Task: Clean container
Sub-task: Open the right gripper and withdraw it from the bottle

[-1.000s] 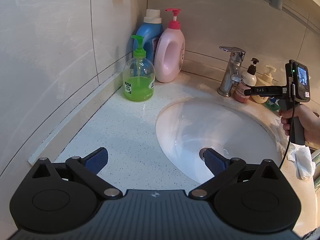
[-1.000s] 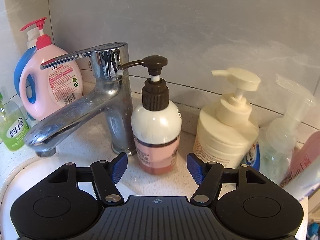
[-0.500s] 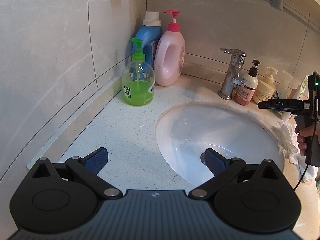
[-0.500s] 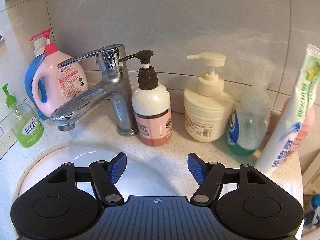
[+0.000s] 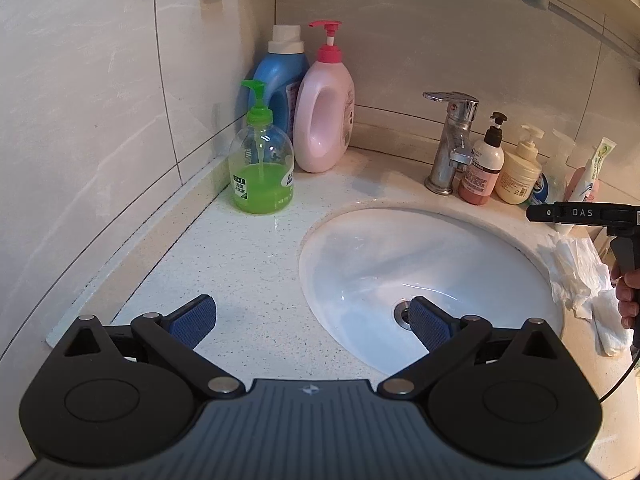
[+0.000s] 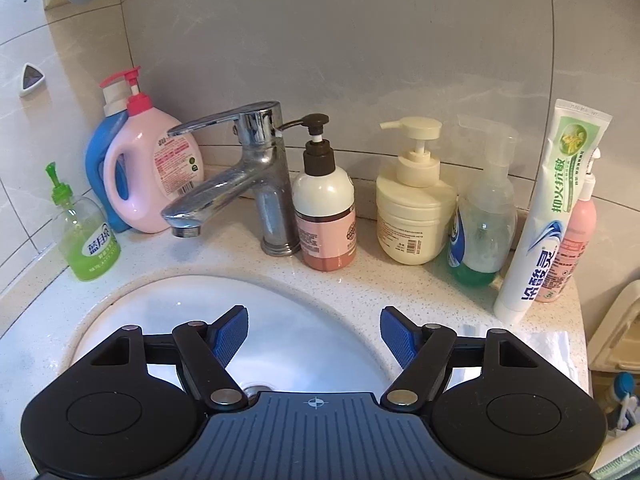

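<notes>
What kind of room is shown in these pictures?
Most likely a home bathroom: a white sink basin set in a counter, a chrome faucet, and a toothpaste tube among pump bottles by the tiled wall.

Left wrist views the sink (image 5: 400, 256) from its left, right wrist frontally (both see the faucet (image 6: 256, 176)).

Green soap bottle (image 5: 262, 176) stands beside pink bottle (image 5: 326, 120); tissue (image 5: 580, 276) lies crumpled.
</notes>
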Demonstrator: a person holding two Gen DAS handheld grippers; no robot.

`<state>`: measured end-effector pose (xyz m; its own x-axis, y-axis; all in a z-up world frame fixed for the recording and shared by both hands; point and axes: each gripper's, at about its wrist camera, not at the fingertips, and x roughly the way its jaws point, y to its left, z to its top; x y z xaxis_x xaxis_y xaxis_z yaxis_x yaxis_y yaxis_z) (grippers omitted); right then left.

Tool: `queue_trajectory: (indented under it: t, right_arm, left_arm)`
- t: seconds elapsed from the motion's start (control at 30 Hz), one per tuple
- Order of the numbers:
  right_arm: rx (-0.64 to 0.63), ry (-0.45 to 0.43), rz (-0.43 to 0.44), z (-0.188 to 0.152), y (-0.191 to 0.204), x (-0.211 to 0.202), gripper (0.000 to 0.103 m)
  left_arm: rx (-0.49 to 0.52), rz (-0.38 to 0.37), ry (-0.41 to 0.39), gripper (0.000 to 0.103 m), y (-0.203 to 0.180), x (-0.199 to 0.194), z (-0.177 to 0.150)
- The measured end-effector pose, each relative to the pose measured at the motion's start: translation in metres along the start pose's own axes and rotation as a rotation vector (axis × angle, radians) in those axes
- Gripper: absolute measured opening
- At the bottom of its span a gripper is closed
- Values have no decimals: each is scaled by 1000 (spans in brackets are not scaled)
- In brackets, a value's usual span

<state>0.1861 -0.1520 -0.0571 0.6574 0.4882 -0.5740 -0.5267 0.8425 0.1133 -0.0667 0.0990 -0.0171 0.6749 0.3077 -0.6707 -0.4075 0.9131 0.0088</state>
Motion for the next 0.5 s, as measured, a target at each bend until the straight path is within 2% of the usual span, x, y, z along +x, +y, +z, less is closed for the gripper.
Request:
queue_trajectory:
  t: [0.13,0.5]
  right_arm:
    - [0,-2,7,-3,6,-13,82]
    - [-18,-1,19,-16,20,-44,87]
  left_arm:
    - [20,18,-6,103,-6,1,0]
    - [45,38,-17,103,-14,6,2]
